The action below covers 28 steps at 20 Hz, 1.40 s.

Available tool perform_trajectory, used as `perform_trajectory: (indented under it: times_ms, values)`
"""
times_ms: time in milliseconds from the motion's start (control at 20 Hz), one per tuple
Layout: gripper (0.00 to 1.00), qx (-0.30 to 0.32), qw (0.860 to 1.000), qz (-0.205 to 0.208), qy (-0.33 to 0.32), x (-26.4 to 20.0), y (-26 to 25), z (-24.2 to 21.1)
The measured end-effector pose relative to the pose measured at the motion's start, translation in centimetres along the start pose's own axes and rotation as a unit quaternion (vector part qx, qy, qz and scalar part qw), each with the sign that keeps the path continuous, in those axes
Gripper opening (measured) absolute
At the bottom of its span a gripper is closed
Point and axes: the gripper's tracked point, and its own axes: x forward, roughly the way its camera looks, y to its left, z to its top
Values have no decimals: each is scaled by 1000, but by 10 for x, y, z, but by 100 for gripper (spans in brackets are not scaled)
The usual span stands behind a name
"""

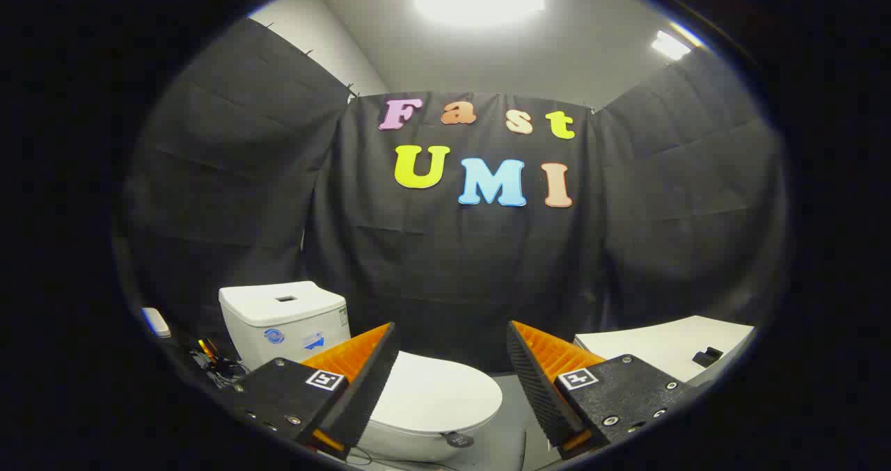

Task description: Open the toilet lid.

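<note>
Hand-held gripper point(452, 339), ridged finger pads point(355, 354), square markers, silver screws, fingers apart

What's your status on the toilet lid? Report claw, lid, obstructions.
Claw open, holding nothing, well short of the toilet. Toilet lid down, closed, just ahead between the fingers. Nothing between claw and lid; small dark tag at the lid's front edge.

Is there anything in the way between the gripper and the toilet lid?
Nothing visible is. The gripper has its jaws wide open and holds nothing. The closed toilet lid lies just ahead and below, partly behind the left finger, with open air between. The tank stands behind the lid.
</note>
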Motion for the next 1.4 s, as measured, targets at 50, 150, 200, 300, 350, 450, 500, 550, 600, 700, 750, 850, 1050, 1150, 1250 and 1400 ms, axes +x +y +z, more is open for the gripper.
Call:
perform_trajectory:
  times_ms: [50,150,200,300,350,450,500,550,600,700,750,850,1050,1150,1250,1400]
  values:
    - [95,1,1000,-1,0,0,0,1]
    - [95,1,1000,-4,-4,-1,-2,3]
    - [95,1,1000,-4,-6,0,-1,4]
    - [95,0,1000,-6,-9,-1,-2,4]
    - [95,-1,1000,-8,-9,-1,-3,5]
    - [95,1,1000,-10,-8,1,-7,4]
    - [95,6,1000,-6,-7,2,-4,2]
    - [95,14,1000,-2,-5,2,-2,1]
    - [95,21,1000,-2,-7,2,-3,2]
    - [95,29,999,-6,-12,0,-7,4]
    - [95,36,999,-10,-13,0,-11,5]
    - [95,52,998,-14,-17,-1,-13,5]
    - [95,106,993,-44,-25,-1,-28,7]
    - [95,138,989,-52,-21,3,-28,2]
    - [95,158,985,-61,-12,9,-30,-8]
    - [96,226,970,-89,-8,18,-40,-22]
